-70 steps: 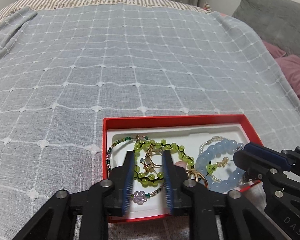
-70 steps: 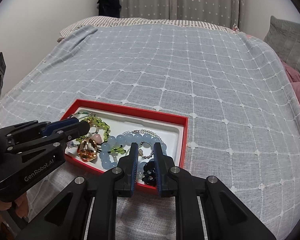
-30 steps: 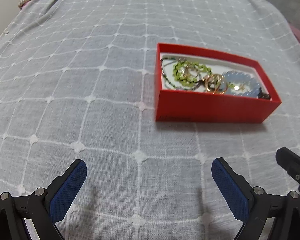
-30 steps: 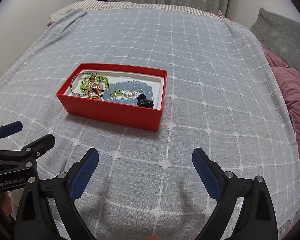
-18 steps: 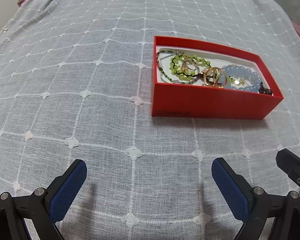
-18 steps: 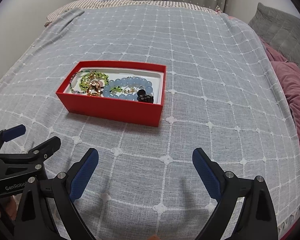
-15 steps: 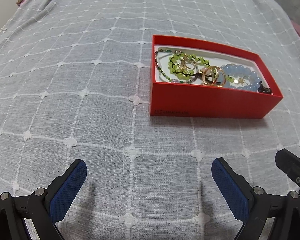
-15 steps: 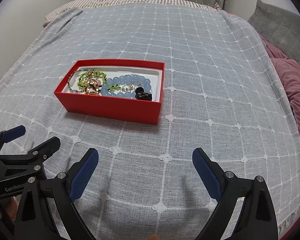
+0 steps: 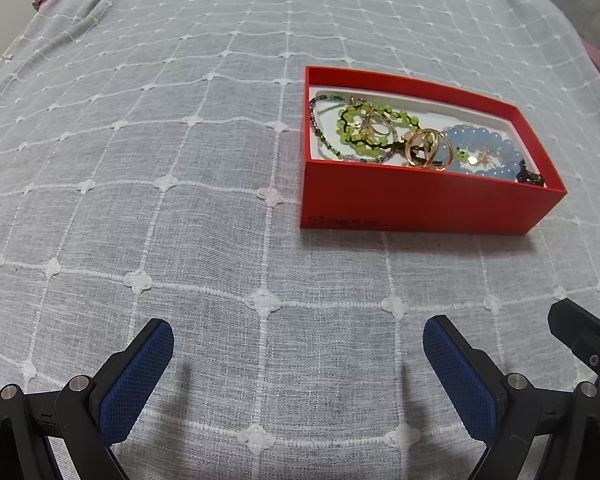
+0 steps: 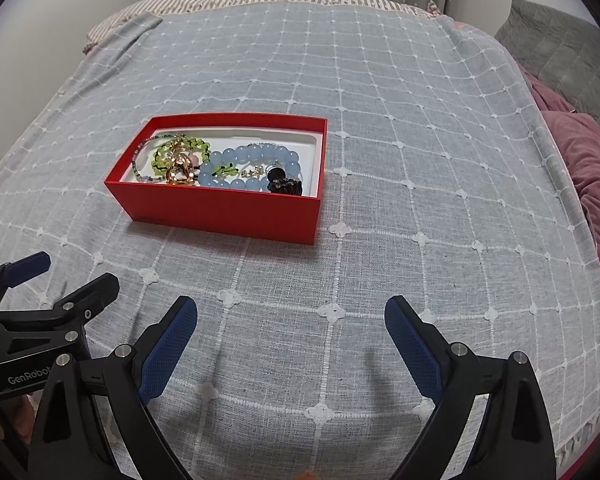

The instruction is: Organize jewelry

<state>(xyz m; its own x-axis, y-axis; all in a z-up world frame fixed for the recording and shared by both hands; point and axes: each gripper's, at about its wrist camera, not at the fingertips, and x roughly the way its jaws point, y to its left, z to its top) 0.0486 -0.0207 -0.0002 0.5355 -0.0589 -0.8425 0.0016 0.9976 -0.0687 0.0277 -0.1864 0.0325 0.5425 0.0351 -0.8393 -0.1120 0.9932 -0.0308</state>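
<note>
Red box (image 10: 220, 208) on the bedspread (image 9: 140, 160), holding green bead bracelet (image 9: 364, 130), gold rings (image 9: 428, 152), blue bead bracelet (image 10: 252, 160) and dark piece (image 10: 284, 184); left gripper (image 9: 298, 360) and right gripper (image 10: 290, 340) both spread wide, empty, well short of it; nothing loose outside, sorting apparently complete

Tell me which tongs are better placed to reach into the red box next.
Probably the right tongs: the red box lies nearly straight ahead of them, slightly left. From the left tongs it sits off to the right. Both are open and empty, back from the box.
</note>
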